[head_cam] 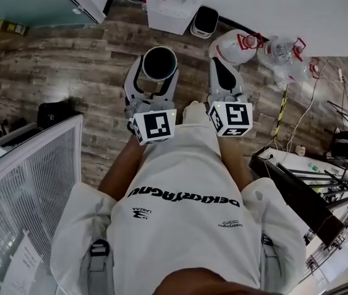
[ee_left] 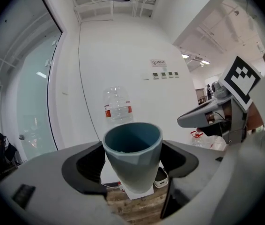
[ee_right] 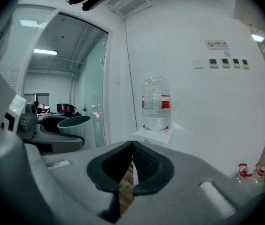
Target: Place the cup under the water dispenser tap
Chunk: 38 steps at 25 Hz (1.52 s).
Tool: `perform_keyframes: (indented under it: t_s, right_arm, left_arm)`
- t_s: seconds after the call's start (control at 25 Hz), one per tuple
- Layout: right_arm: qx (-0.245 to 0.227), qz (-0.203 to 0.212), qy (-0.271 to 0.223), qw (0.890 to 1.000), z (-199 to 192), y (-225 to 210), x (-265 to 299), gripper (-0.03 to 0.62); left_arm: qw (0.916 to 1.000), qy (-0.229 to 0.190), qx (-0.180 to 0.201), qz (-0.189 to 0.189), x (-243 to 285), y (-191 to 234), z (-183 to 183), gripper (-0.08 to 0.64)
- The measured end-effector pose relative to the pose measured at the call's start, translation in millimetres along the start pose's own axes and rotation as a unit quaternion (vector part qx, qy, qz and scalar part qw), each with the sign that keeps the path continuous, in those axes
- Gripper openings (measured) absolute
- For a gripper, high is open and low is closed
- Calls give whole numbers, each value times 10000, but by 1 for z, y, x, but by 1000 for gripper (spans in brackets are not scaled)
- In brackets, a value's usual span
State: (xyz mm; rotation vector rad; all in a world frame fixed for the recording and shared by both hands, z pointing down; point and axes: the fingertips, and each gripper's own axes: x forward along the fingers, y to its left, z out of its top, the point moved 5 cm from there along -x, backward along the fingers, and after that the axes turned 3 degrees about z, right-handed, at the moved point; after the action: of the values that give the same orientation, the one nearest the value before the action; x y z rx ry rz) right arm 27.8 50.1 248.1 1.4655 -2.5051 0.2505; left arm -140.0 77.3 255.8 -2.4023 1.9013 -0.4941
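A blue-grey cup (head_cam: pixel 159 63) stands upright between the jaws of my left gripper (head_cam: pixel 157 82), which is shut on its sides. In the left gripper view the cup (ee_left: pixel 133 149) fills the gap, its mouth open and empty. Straight ahead stands the white water dispenser (head_cam: pixel 173 8), with a clear bottle (ee_left: pixel 118 106) on top; its tap is hidden. My right gripper (head_cam: pixel 226 78) is held beside the left one, its jaws shut and empty. Its view shows the dispenser bottle (ee_right: pixel 156 104) ahead and the cup (ee_right: pixel 74 124) off to the left.
A small dark bin (head_cam: pixel 205 21) sits on the wood floor next to the dispenser. Several water jugs with red handles (head_cam: pixel 281 57) lie to the right. Cables and stands (head_cam: pixel 312 183) crowd the right side. A white mesh panel (head_cam: pixel 32 183) and a black bag (head_cam: pixel 54 112) are on the left.
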Motion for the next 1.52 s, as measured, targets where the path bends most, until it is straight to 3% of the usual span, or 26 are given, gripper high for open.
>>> perform_keyframes:
  t_s: [0.2, 0.52, 0.64, 0.92, 1.28, 1.52]
  right_arm:
    - [147, 106, 80, 9998, -8, -25, 29, -2]
    - [191, 417, 147, 9988, -11, -76, 82, -2]
    - [169, 550, 139, 9982, -17, -96, 106, -2]
    - [225, 669, 201, 9973, -52, -140, 149, -2]
    - [342, 511, 354, 9975, -120, -157, 186, -2]
    - [601, 280, 494, 9966, -174, -151, 210, -2]
  left_arm:
    - [9998, 158, -127, 72, 42, 1, -4, 358]
    - [9967, 396, -680, 207, 118, -10, 2, 359]
    - [9951, 520, -758, 355, 154, -16, -7, 359]
    - [9869, 717, -1352, 518, 226, -29, -38, 359]
    - [9842, 649, -1586, 437, 300, -38, -109, 358]
    - [9883, 638, -1371, 198, 347, -40, -188, 359]
